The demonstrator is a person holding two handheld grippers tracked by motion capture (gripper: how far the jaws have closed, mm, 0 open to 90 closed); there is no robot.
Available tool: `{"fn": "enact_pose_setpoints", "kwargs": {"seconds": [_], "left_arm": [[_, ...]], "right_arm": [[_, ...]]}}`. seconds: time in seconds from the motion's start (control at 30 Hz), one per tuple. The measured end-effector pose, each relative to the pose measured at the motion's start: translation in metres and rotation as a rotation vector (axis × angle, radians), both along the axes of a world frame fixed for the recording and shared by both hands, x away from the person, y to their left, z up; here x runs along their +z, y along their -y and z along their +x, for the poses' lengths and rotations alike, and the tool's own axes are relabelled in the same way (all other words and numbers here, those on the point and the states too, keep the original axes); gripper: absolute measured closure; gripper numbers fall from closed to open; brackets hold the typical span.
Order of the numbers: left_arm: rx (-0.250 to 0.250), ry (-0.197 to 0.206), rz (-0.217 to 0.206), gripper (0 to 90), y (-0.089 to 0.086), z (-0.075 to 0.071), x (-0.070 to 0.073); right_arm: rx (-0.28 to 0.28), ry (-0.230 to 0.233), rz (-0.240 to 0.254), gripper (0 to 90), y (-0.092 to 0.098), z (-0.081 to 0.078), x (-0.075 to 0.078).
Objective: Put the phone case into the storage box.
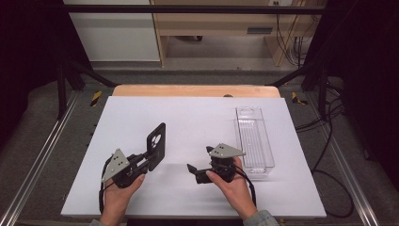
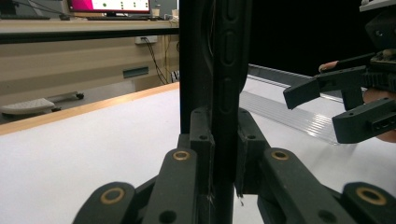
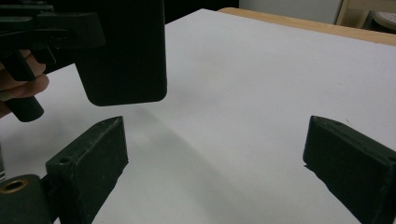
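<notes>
Presently left gripper [image 1: 149,159] clamping upright phone case [image 1: 156,140], right gripper [image 1: 201,162] wide open, empty.

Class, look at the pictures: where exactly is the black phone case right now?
In the high view the black phone case is left of centre above the white table, clamped on edge in the left gripper, opposite the open right gripper and well left of the clear tray.

The white surface [image 1: 197,113] lies bare across the upper and left frame. A clear tray [image 1: 254,136] blocks the right side; the upright black phone case [image 1: 156,140] stands at centre-left.
</notes>
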State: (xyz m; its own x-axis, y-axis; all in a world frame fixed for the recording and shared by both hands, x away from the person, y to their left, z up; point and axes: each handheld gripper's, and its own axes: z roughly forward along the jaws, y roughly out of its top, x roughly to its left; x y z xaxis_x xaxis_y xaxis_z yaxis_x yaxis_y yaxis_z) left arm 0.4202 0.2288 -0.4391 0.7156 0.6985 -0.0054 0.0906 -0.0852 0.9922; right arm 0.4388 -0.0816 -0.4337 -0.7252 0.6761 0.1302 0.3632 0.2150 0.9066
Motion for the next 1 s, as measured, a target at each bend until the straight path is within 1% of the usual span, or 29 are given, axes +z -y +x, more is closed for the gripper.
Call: {"fn": "enact_pose_setpoints", "kwargs": {"seconds": [0.2, 0.3, 0.4, 0.5, 0.53, 0.57, 0.73, 0.87, 1.0], "left_arm": [[-0.006, -0.013, -0.014, 80.7, 0.001, 0.000, -0.001], [-0.011, -0.014, -0.012, 80.7, 0.002, 0.000, -0.001], [-0.012, -0.012, -0.001, 80.8, 0.004, 0.000, -0.002], [-0.014, -0.015, -0.002, 80.8, 0.004, 0.000, -0.002], [-0.014, -0.016, 0.000, 80.8, 0.005, 0.000, -0.002], [-0.015, -0.018, -0.002, 80.8, 0.005, 0.000, -0.002], [-0.015, -0.019, 0.002, 80.7, 0.007, -0.001, -0.002], [-0.009, -0.026, 0.006, 80.7, 0.006, 0.000, -0.004], [-0.003, -0.032, -0.002, 80.8, 0.005, 0.000, -0.004]], "right_arm": [[-0.001, -0.002, 0.008, 6.8, 0.001, 0.000, 0.000], [-0.001, -0.008, 0.012, 6.8, 0.000, 0.000, 0.000], [-0.002, -0.007, 0.023, 6.8, 0.001, 0.000, 0.000], [-0.025, -0.004, 0.046, 6.8, 0.002, 0.001, 0.002], [-0.025, -0.004, 0.046, 6.8, 0.002, 0.001, 0.002], [-0.034, -0.001, 0.061, 6.7, 0.002, 0.001, 0.003], [-0.046, 0.015, 0.069, 6.4, 0.002, 0.000, 0.006], [-0.053, 0.031, 0.065, 6.5, 0.002, 0.000, 0.014], [-0.055, 0.070, 0.062, 6.6, 0.000, 0.004, 0.031]]}}
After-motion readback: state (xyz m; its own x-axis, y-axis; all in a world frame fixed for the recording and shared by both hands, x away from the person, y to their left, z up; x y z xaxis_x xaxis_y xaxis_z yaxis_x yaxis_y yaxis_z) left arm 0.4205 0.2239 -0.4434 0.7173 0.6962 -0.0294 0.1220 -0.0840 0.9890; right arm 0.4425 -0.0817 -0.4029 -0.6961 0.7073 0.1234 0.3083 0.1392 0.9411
